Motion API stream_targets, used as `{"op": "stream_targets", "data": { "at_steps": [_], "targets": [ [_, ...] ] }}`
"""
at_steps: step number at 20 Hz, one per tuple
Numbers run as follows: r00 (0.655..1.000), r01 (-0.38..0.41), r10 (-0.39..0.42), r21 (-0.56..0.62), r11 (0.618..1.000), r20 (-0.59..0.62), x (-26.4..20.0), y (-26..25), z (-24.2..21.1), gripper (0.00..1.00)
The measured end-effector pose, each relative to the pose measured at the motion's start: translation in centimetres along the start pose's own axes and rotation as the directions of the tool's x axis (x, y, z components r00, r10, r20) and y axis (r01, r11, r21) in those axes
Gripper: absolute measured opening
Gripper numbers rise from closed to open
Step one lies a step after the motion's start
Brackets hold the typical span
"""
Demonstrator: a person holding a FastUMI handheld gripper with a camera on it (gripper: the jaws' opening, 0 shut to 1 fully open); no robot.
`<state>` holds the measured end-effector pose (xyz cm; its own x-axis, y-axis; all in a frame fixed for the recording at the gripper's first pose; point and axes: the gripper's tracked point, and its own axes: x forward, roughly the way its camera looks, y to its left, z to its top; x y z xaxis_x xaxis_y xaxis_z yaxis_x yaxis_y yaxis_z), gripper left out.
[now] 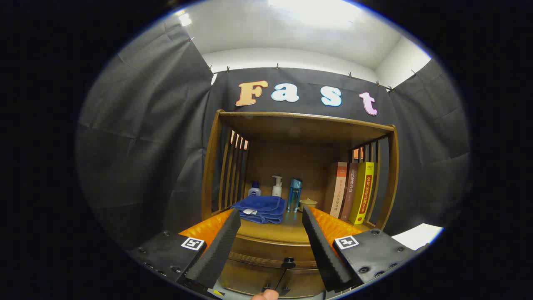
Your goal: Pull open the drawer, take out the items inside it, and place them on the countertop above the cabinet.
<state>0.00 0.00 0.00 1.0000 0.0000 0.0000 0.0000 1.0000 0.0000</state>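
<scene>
The drawer (pixel 270 253) looks closed, so this seems the opening step: the tongs (pixel 271 216) hang wide and empty, its knob (pixel 288 262) low between them, calling for a dip and a narrower grip. On the table (pixel 266 231) beyond: blue towel (pixel 260 208), bottles (pixel 277 186), books (pixel 352 191).

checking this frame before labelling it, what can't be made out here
- Drawer contents: hidden in the gripper view; its front is closed, so what lies inside cannot be told.
- Drawer knob: small and dark, between the open gripper fingers; shape unclear.
- Small pot: partly behind one finger.
- Blue towel: its near edge is cut off by the other finger.
- Cabinet below the drawer: cut off at the bottom.
</scene>
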Motion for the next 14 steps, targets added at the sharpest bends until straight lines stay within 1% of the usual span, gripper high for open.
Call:
{"op": "stream_targets", "data": {
  "at_steps": [14],
  "targets": [
    [1.000,-0.010,0.010,0.001,1.000,0.007,-0.05,0.39,-0.01,0.98]
  ]
}}
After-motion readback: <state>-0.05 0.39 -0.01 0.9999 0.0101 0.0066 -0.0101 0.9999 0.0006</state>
